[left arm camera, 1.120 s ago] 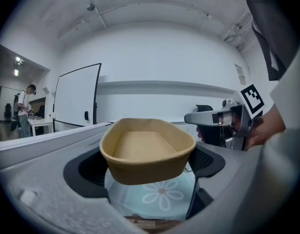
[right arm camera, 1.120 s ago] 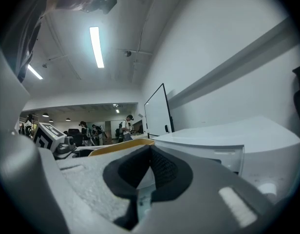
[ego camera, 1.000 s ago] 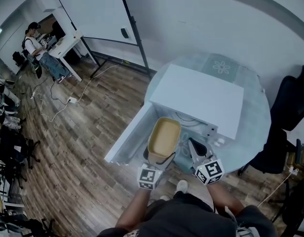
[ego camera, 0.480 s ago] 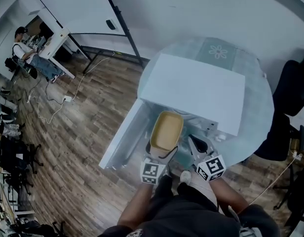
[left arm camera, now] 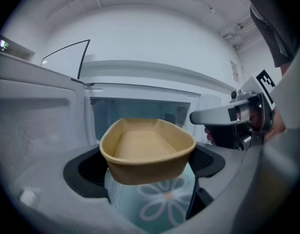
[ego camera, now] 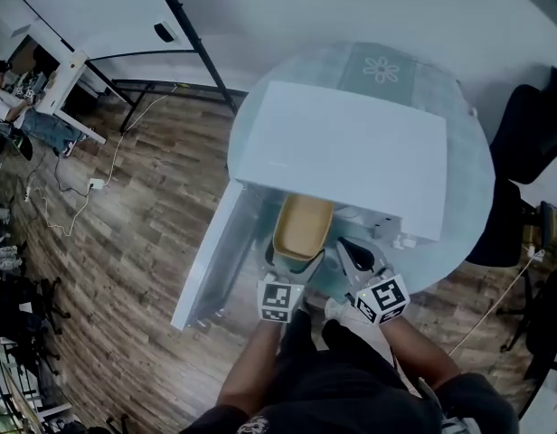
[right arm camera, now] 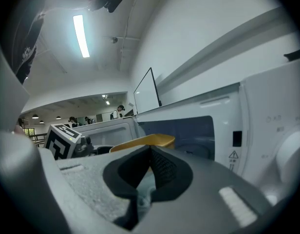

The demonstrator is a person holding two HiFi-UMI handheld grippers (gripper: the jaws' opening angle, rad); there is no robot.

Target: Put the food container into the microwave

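1. Mustard-yellow and empty, the oval thin-walled food container (left arm camera: 147,147) fills the near field of the left gripper view. It is clamped across its near end by the left gripper (left arm camera: 149,172), whose black pads are spread wide and press on both side walls.
2. It looks light, with walls that probably flex. Held at one end only, it could sag or slip, so a moderate squeeze just under the rim seems the safest hold.
3. Just to the right, the right gripper (right arm camera: 150,167) has its jaws pressed together on nothing.
4. Below, the container hangs clear of the round glass table (ego camera: 464,152).
5. Beyond, the white box-shaped microwave (ego camera: 351,152) has its door (ego camera: 211,251) swung open leftward. The container's far end reaches the mouth of the cavity and is not yet set down.
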